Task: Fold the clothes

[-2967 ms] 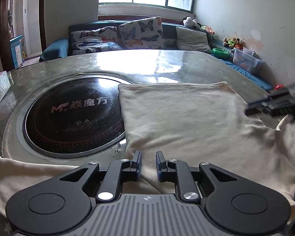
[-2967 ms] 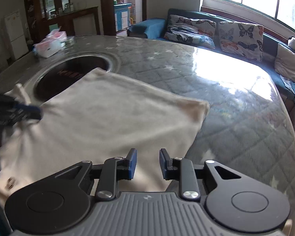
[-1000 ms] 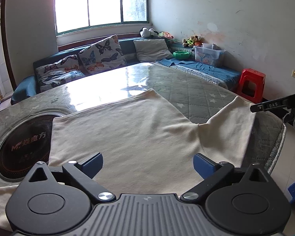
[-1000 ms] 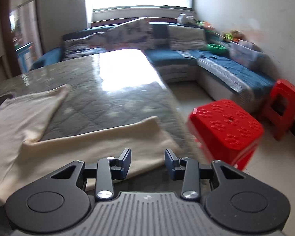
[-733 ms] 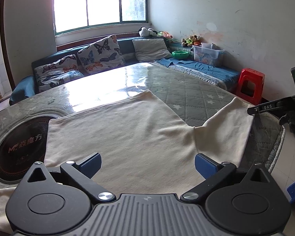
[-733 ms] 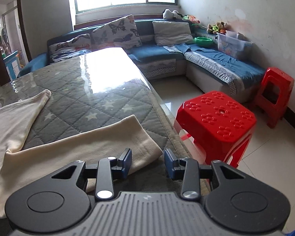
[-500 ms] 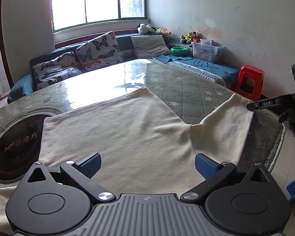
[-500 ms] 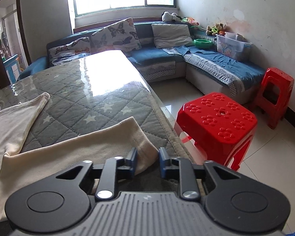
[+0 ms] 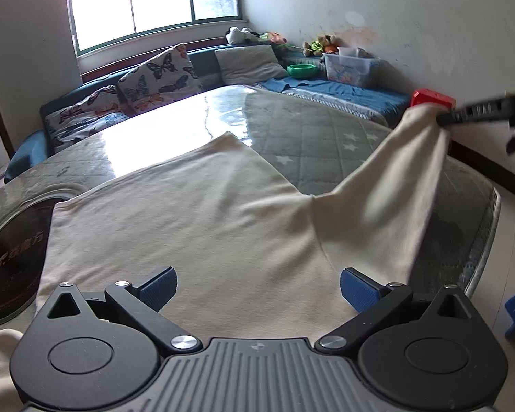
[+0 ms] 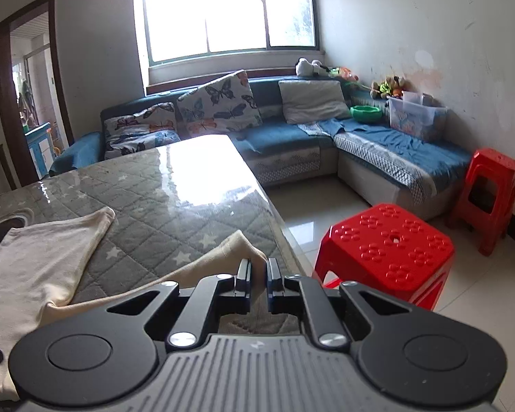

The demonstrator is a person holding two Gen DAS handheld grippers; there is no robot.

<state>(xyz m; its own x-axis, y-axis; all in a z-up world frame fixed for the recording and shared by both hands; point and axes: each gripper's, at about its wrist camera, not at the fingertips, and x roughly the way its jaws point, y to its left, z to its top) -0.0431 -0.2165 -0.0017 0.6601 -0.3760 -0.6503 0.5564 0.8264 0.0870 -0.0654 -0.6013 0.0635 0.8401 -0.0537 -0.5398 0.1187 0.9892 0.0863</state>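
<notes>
cream shirt [image 9: 206,226]; grey star-quilted table [image 9: 312,137]; red stool [image 10: 384,240]; butterfly-print cushions [image 10: 219,103].

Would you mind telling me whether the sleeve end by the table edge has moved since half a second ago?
Yes. The sleeve has gone up: it lay flat on the table, and now the right gripper, shut on its end, holds it level with the red stool.
</notes>
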